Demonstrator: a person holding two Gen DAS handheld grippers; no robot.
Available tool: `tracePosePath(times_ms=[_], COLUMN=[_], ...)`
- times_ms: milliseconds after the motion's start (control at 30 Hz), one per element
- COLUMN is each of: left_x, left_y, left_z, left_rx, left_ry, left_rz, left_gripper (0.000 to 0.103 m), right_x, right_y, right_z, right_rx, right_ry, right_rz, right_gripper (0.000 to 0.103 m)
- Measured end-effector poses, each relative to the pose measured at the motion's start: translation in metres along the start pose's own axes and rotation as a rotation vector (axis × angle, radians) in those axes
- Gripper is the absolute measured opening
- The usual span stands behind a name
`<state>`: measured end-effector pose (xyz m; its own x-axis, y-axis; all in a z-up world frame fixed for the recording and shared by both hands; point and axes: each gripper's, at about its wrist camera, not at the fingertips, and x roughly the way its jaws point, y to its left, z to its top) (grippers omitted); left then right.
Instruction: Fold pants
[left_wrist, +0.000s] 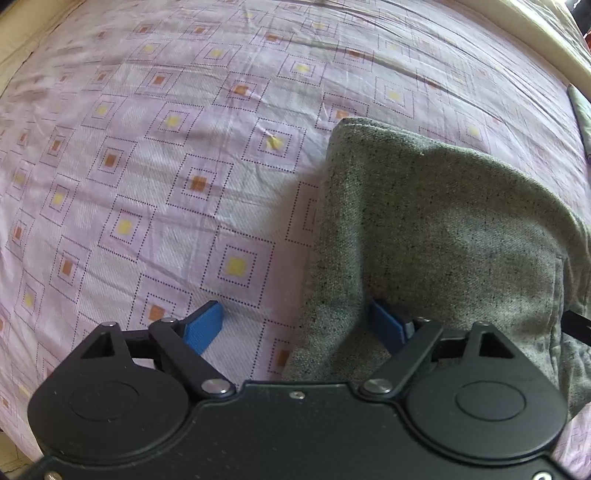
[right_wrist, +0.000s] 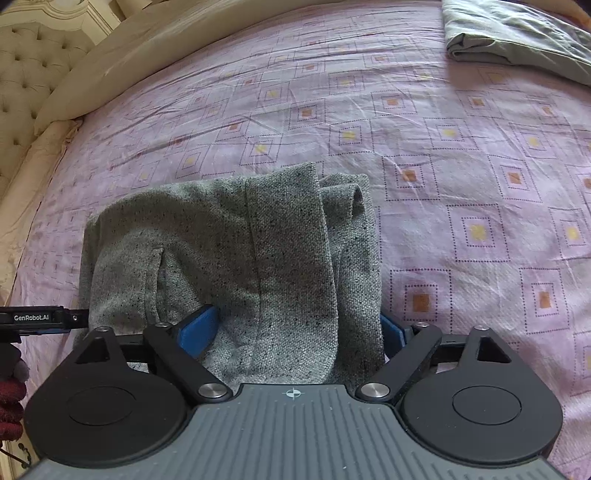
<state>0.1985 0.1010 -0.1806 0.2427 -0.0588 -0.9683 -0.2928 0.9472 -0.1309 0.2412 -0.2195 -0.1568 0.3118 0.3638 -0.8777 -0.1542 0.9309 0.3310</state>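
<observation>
Grey speckled pants (left_wrist: 424, 229) lie folded in a bundle on the pink patterned bed sheet (left_wrist: 147, 166). My left gripper (left_wrist: 295, 325) points down at their left edge with its jaws wide apart. Its left blue pad (left_wrist: 205, 325) is over bare sheet, and its right pad (left_wrist: 388, 325) is half covered by the cloth. In the right wrist view the pants (right_wrist: 258, 251) show a hem, a seam and a pocket slit. My right gripper (right_wrist: 295, 330) straddles the bundle's near end, open, with one pad (right_wrist: 197, 330) against the fabric and the other at its right edge.
A second folded grey-green cloth (right_wrist: 517, 37) lies at the far right of the bed. A cream pillow (right_wrist: 110, 74) and a tufted headboard (right_wrist: 29, 66) line the far left. A hand in a dark red glove (right_wrist: 11, 398) holds the other gripper at the left edge.
</observation>
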Motion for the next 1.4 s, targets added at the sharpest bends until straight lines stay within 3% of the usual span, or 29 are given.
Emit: tracePosePath(times_ms=[33, 67, 100, 133, 200, 300, 467, 800, 933, 1167, 1233, 1267, 1300, 1400], left_x=[-0.001, -0.005, -0.007, -0.009, -0.015, -0.025, -0.059, -0.114, -0.130, -0.138, -0.131, -0.124, -0.115, -0.096], left_y=[-0.001, -0.004, -0.009, -0.014, -0.030, -0.040, -0.030, 0.000, 0.035, 0.127, 0.147, 0.155, 0.165, 0.189], left_z=[0.001, 0.000, 0.000, 0.000, -0.005, -0.013, -0.017, -0.003, 0.019, 0.096, 0.121, 0.133, 0.144, 0.160], left_rx=[-0.001, 0.005, 0.020, 0.026, 0.078, 0.095, 0.011, 0.031, 0.042, 0.002, -0.002, -0.004, -0.006, -0.032], left_ry=[0.000, -0.004, -0.006, -0.003, -0.031, -0.066, -0.123, -0.211, -0.252, -0.301, -0.281, -0.262, -0.243, -0.201], left_rz=[-0.009, -0.020, -0.066, -0.073, 0.002, 0.044, 0.008, 0.020, 0.046, 0.063, 0.074, 0.104, 0.147, 0.195], left_gripper=[0.072, 0.057, 0.024, 0.019, 0.014, 0.011, 0.008, 0.008, 0.008, 0.008, 0.011, 0.017, 0.020, 0.020], right_x=[-0.002, -0.005, -0.008, -0.012, -0.020, -0.034, -0.057, -0.080, -0.071, -0.027, -0.008, 0.007, 0.022, 0.061], right_y=[0.001, 0.001, 0.002, 0.002, 0.001, 0.000, 0.014, 0.062, 0.106, 0.210, 0.239, 0.251, 0.260, 0.280], right_z=[0.000, 0.001, 0.001, 0.000, 0.000, -0.001, -0.005, 0.000, 0.020, 0.082, 0.099, 0.106, 0.112, 0.118], right_rx=[-0.001, -0.004, -0.009, -0.011, -0.009, 0.001, -0.049, -0.112, -0.141, -0.206, -0.222, -0.223, -0.220, -0.227], right_ry=[0.001, -0.001, -0.008, -0.016, -0.029, -0.045, -0.076, -0.101, -0.108, -0.141, -0.151, -0.141, -0.128, -0.125], right_rz=[0.009, 0.008, 0.012, 0.015, 0.028, 0.059, 0.073, 0.131, 0.178, 0.224, 0.202, 0.170, 0.112, -0.142], right_gripper=[0.064, 0.058, 0.048, 0.038, 0.029, 0.025, 0.023, 0.022, 0.022, 0.022, 0.024, 0.027, 0.032, 0.033])
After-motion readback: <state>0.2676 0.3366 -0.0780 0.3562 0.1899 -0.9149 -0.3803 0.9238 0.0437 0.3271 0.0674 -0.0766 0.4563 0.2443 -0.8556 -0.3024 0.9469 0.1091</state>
